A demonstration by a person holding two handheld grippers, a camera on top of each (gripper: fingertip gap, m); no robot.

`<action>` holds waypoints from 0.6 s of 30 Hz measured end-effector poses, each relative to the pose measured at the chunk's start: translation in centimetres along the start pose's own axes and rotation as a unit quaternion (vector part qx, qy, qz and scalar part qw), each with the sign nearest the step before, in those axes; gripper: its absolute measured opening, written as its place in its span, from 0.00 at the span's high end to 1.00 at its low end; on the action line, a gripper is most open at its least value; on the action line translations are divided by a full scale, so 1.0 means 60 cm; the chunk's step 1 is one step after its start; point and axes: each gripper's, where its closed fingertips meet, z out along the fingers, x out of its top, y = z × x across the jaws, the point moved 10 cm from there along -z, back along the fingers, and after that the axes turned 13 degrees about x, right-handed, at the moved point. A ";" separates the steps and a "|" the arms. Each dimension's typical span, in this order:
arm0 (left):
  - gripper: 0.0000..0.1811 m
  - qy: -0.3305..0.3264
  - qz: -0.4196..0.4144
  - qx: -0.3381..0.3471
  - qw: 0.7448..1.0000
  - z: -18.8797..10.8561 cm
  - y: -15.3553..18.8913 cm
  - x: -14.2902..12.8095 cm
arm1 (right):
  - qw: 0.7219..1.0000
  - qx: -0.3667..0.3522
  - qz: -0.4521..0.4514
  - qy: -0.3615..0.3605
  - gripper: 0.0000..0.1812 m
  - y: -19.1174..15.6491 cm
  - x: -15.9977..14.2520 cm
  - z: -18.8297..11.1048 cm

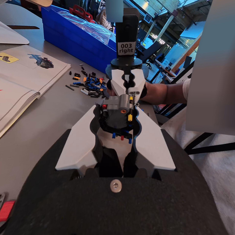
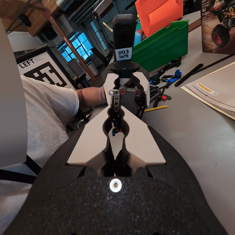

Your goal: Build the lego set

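Note:
My left gripper point(image 1: 117, 108) is shut on a dark grey and black lego assembly point(image 1: 118, 114) with red, orange, yellow and blue pins, and holds it above the table. My right gripper point(image 2: 116, 108) faces it and is shut on a light grey beam point(image 2: 116, 100) with holes, pressed against the assembly's point(image 2: 129, 99) side. In the left wrist view the right gripper point(image 1: 128, 94) comes in from the far side, with the beam's end point(image 1: 134, 90) at its tips. In the right wrist view the left gripper point(image 2: 127, 101) shows behind the assembly.
A pile of small black, blue and orange parts point(image 1: 91, 83) lies by an open instruction booklet point(image 1: 25, 78) and a blue bin point(image 1: 78, 36). A green bin point(image 2: 161, 44), the set's box point(image 2: 218, 25), loose black and blue parts point(image 2: 169, 76) and a yellow axle point(image 2: 156, 108) lie on the grey table point(image 2: 190, 127). My two grippers' fingertips are within a few centimetres of each other.

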 end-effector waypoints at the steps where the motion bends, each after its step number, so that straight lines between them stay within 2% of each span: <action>1: 0.73 0.003 0.000 0.002 1.000 0.000 0.000 0.000 | 1.000 0.000 0.001 0.003 0.97 0.000 0.000 -0.001; 7: 0.73 0.024 -0.016 0.018 0.999 0.001 0.002 0.003 | 0.998 0.005 0.042 0.052 0.97 0.004 -0.004 -0.005; 12: 0.73 0.014 -0.030 0.014 0.999 0.004 0.004 0.002 | 0.998 0.010 0.048 0.048 0.97 0.004 -0.007 -0.007; 18: 0.73 0.006 -0.001 0.028 1.000 0.000 0.009 0.003 | 0.998 0.008 0.045 0.045 0.97 0.002 -0.012 -0.002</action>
